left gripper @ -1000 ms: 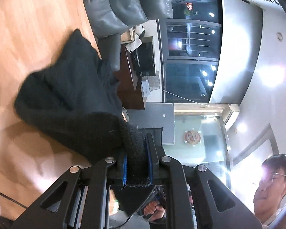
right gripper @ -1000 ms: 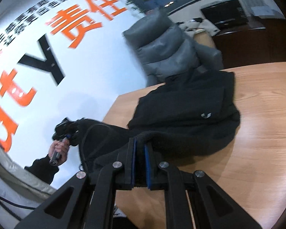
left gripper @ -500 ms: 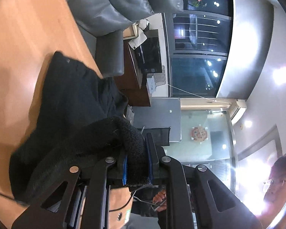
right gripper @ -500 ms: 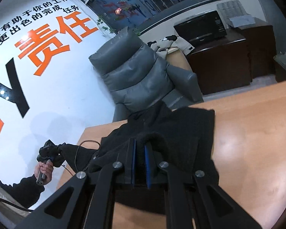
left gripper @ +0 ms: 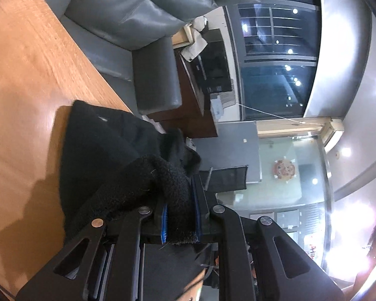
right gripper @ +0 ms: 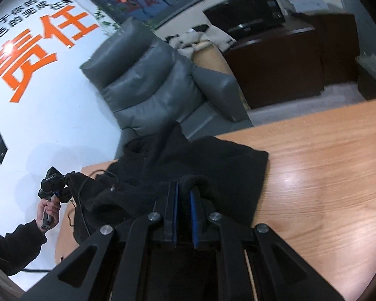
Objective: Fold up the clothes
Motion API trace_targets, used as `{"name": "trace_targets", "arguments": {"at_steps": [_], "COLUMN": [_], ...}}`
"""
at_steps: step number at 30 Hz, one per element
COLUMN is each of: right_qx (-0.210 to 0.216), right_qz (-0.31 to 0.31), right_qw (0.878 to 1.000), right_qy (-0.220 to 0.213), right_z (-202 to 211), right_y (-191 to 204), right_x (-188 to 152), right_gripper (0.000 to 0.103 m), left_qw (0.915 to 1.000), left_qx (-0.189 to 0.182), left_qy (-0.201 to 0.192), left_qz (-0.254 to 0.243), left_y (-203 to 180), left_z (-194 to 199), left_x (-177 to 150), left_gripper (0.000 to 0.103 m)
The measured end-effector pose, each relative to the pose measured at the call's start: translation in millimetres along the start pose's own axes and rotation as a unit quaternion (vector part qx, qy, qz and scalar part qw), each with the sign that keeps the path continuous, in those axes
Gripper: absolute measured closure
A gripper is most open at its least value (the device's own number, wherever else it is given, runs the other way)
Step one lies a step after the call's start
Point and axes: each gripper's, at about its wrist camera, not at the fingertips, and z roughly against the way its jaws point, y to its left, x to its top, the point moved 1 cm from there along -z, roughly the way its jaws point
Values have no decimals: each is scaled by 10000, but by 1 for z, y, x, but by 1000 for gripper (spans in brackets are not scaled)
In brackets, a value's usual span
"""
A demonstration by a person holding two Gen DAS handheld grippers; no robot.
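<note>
You are mid-fold: the left gripper [left gripper: 180,215] and right gripper [right gripper: 184,215] each clamp an edge of the black fleece garment [right gripper: 200,165], which lies partly on the wooden table [right gripper: 325,165]. Next, lay the held edge flat, then release.

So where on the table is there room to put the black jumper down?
Bare wooden table stretches right of the black garment, out to the far edge. In the left wrist view, wood is also bare beyond and beside the cloth. It's crowded under both grippers, where fabric is bunched.
</note>
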Motion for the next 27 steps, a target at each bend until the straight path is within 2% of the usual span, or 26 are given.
{"name": "trace_targets", "arguments": {"at_steps": [5, 6, 7, 8, 9, 10, 11, 12, 14, 15, 17, 18, 20, 22, 23, 25, 26, 27], "right_qx": [87, 74, 54, 23, -20, -107, -207, -294, -535, -666, -833, -907, -944, -1037, -1080, -1249, -1304, -1330], "right_qz": [-430, -482, -528, -557, -575, -582, -586, -579, -292, 36, 1087, 1630, 2468, 2915, 3130, 3011, 3056, 3119], "right_qw": [9990, 9988, 9986, 9984, 9981, 9975, 9966, 9950, 9919, 9904, 9849, 9778, 9639, 9502, 9407, 9381, 9360, 9349], "right_qy": [-55, -66, -82, -131, -234, -386, -548, -760, -1118, -1213, -1059, -954, -335, 383, 741, 1172, 1160, 1045], "right_z": [-11, -12, -12, -11, -6, 1, 10, 22, 50, 63, 66, 66, 37, -5, -26, -56, -61, -58], "right_y": [-27, -31, -34, -37, -38, -37, -36, -35, -19, -4, 42, 65, 98, 111, 118, 105, 102, 102], "right_x": [-9, -10, -12, -13, -12, -10, -8, -5, 3, 5, -7, -14, -45, -79, -96, -121, -130, -136], "right_gripper": [93, 91, 82, 76, 55, 23, 11, 7, 7, 7, 7, 7, 8, 10, 13, 16, 16, 16], "left_qw": [9997, 9996, 9991, 9984, 9976, 9964, 9947, 9924, 9832, 9771, 9572, 9485, 9229, 9092, 8998, 8915, 8867, 8877], "left_qx": [29, 26, 58, 91, 147, 197, 246, 296, 330, 347, 597, 789, 1437, 1791, 1997, 2045, 2068, 2109], "left_qy": [170, 209, 262, 314, 344, 264, 183, 102, -108, -211, -95, 126, 923, 1440, 1652, 1350, 1199, 1161], "left_qz": [-149, -211, -338, -464, -577, -782, -986, -1190, -1791, -2090, -2831, -3064, -3450, -3471, -3509, -3810, -3956, -3925], "left_y": [4, 3, -3, -8, -14, -25, -37, -48, -76, -90, -109, -110, -96, -75, -61, -55, -51, -49], "left_z": [-17, -19, -20, -21, -20, -13, -6, 1, 22, 32, 31, 22, -19, -50, -63, -57, -54, -50], "left_x": [18, 19, 21, 22, 23, 22, 22, 22, 15, 12, -5, -13, -34, -52, -61, -74, -80, -82], "left_gripper": [88, 87, 86, 79, 62, 51, 27, 14, 9, 2, 0, 0, 0, 4, 8, 7, 8, 8]}}
